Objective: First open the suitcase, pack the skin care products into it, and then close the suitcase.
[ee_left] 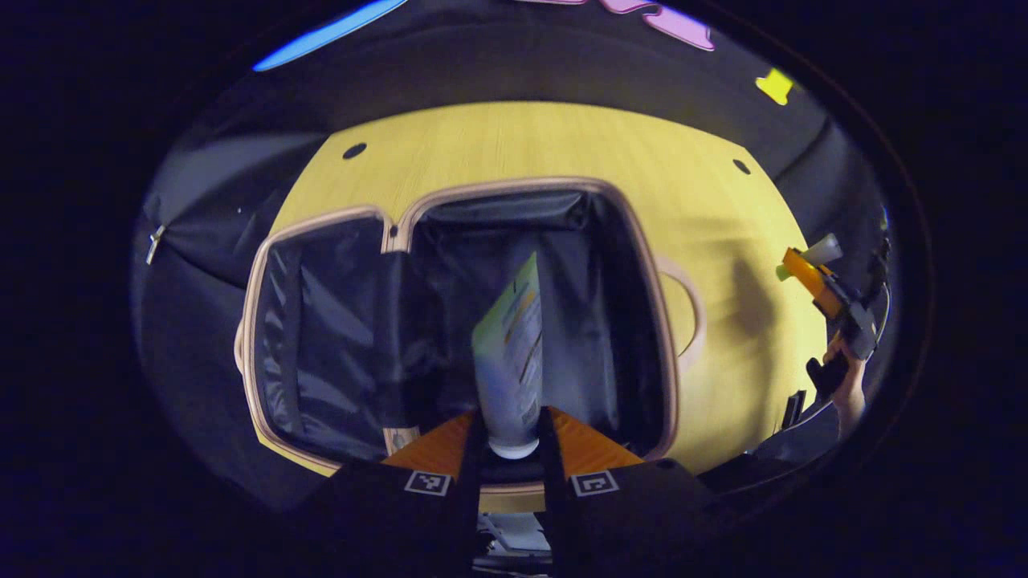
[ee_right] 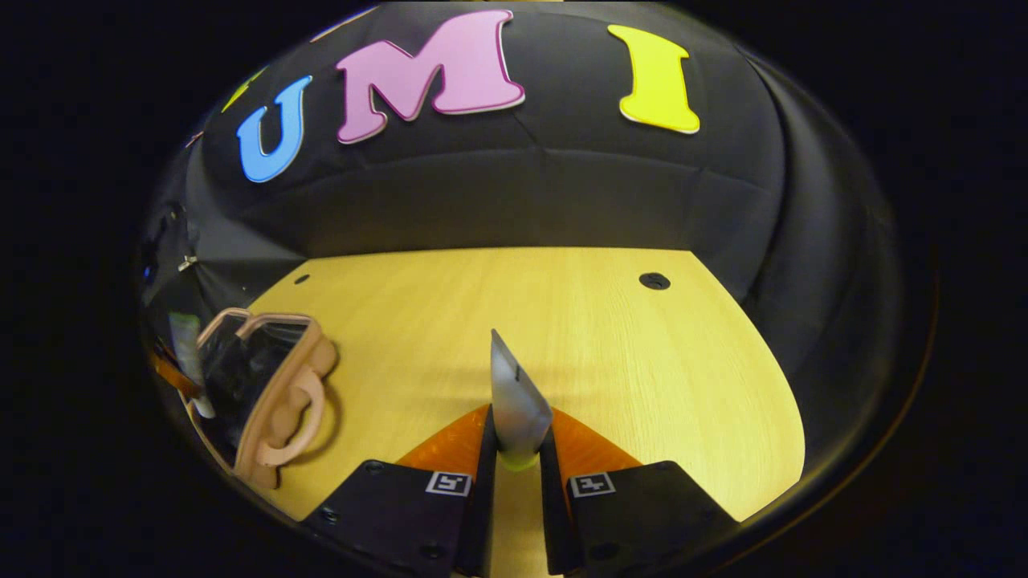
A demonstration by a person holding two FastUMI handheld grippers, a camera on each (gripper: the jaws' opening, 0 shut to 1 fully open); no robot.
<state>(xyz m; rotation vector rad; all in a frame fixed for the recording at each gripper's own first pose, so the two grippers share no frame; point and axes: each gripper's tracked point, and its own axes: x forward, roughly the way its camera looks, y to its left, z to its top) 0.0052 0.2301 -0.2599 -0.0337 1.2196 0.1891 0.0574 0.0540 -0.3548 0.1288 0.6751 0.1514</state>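
We judge the packing step to be in hand: the suitcase (ee_left: pixel 450 321) lies open on the yellow table (ee_left: pixel 562 144), both dark-lined halves exposed, handle toward 3 o'clock in the left gripper view. In the right gripper view the same suitcase (ee_right: pixel 265 385) sits at 9 o'clock, well apart from that gripper.

The left gripper (ee_left: pixel 510 437) holds a green-and-white tube (ee_left: pixel 510 353) by its cap end, jaws clenched on it, tube pointing toward 12 o'clock over the right half of the case. The right gripper (ee_right: pixel 518 449) is likewise clamped on a grey tube (ee_right: pixel 518 401), flat crimped end up, over bare table. It also appears at 3 o'clock in the left gripper view (ee_left: pixel 811 269), a hand (ee_left: pixel 847 385) behind it.

Next move, in our judgement: lower the left tube into the lining, release, then bring the right tube across.

Hard to tell: whether the left tube already touches the lining; the depth of the dark interior; any item already inside, lost in black folds. The case's near rim is hidden behind the left gripper's fingers (ee_left: pixel 438 449). Label print is blurred.
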